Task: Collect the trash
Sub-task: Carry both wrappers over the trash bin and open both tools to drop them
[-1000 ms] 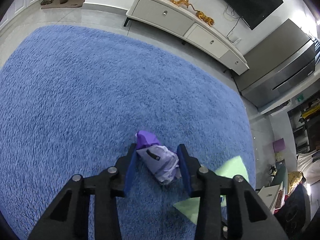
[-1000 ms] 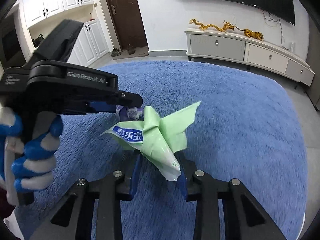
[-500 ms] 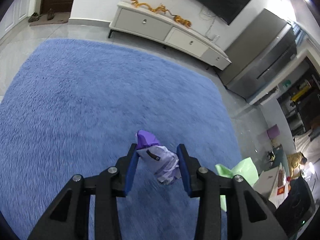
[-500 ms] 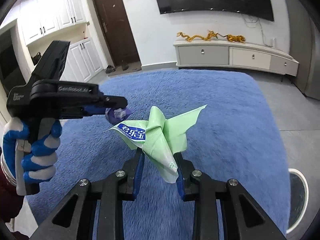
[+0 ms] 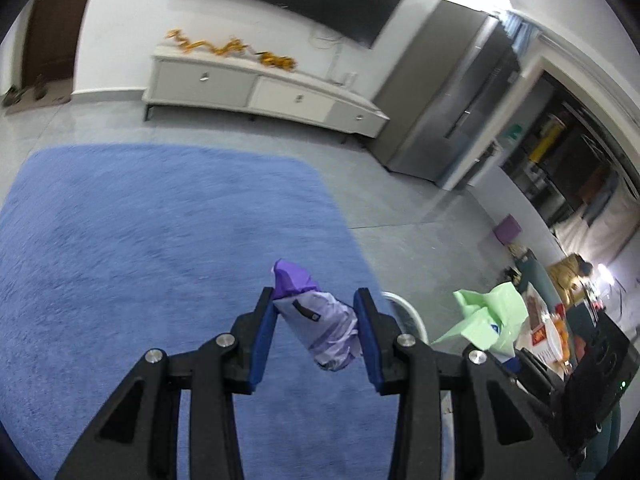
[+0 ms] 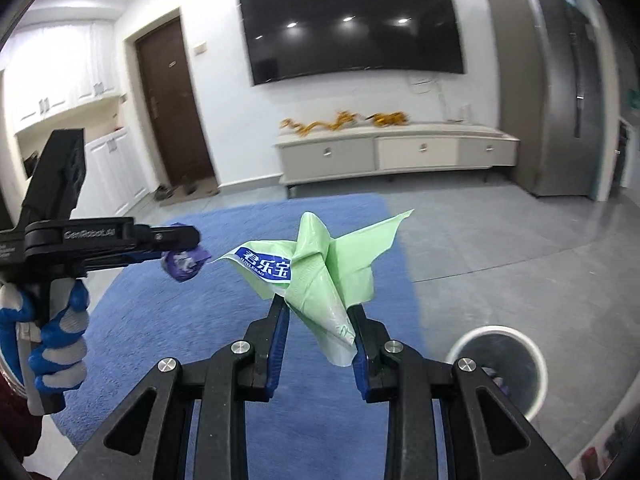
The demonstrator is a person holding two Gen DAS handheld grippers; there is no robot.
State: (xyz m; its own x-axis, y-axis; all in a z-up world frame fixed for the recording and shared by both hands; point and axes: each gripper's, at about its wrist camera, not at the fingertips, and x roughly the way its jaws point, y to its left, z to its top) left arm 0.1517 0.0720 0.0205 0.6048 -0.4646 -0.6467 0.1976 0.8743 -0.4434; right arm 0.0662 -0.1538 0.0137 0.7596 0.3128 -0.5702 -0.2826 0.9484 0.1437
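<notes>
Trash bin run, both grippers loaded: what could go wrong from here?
1. The green wrapper is wide and floppy, and the right gripper pinches only its lower part; on release it may catch the rim of the bin or drift onto the floor.
2. The left gripper holds the purple wrapper far from the bin, over the blue rug; an early release lands it there.

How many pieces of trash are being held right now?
2. A purple wrapper is clamped in the left gripper, and a green wrapper is clamped in the right gripper. More trash may lie in the bin, low on the right.
</notes>
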